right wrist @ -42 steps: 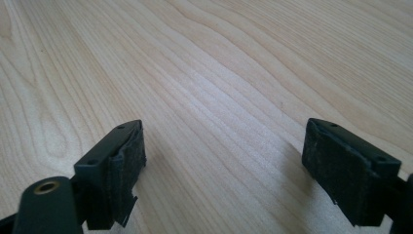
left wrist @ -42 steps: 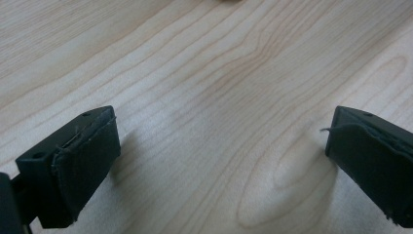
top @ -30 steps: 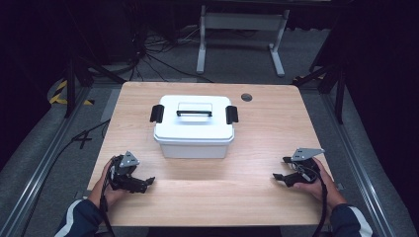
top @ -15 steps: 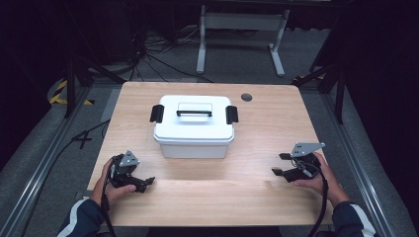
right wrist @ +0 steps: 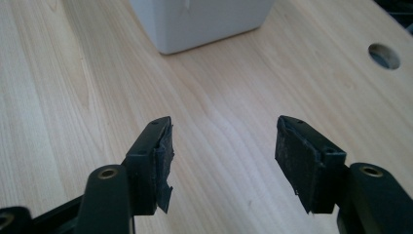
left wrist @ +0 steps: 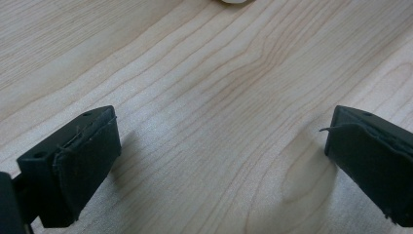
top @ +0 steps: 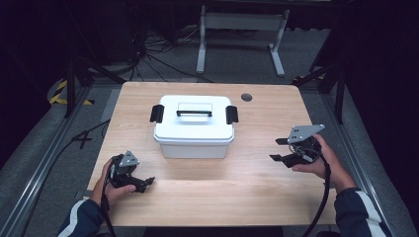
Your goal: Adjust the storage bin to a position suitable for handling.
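A white lidded box [top: 193, 127] with a black top handle and a black latch on each side stands in the middle of the wooden table [top: 212, 192]. My left gripper [top: 146, 184] rests low at the front left, apart from the box, its jaws pointing right. In the left gripper view it [left wrist: 221, 131] is wide open over bare wood, with a sliver of the box [left wrist: 234, 1] at the top edge. My right gripper [top: 277, 150] is held at the right, open and pointing left at the box. In the right gripper view, bare table lies between its [right wrist: 224, 129] jaws and the box corner [right wrist: 195, 19].
A round cable hole [top: 246, 97] sits in the table behind the box on the right, and shows as the hole [right wrist: 384, 55] in the right gripper view. Cables [top: 163, 54] and a white stand [top: 237, 29] are on the floor beyond the table.
The right gripper has moved a little up the view, away from the front edge. The left gripper has barely shifted. The box has not moved.
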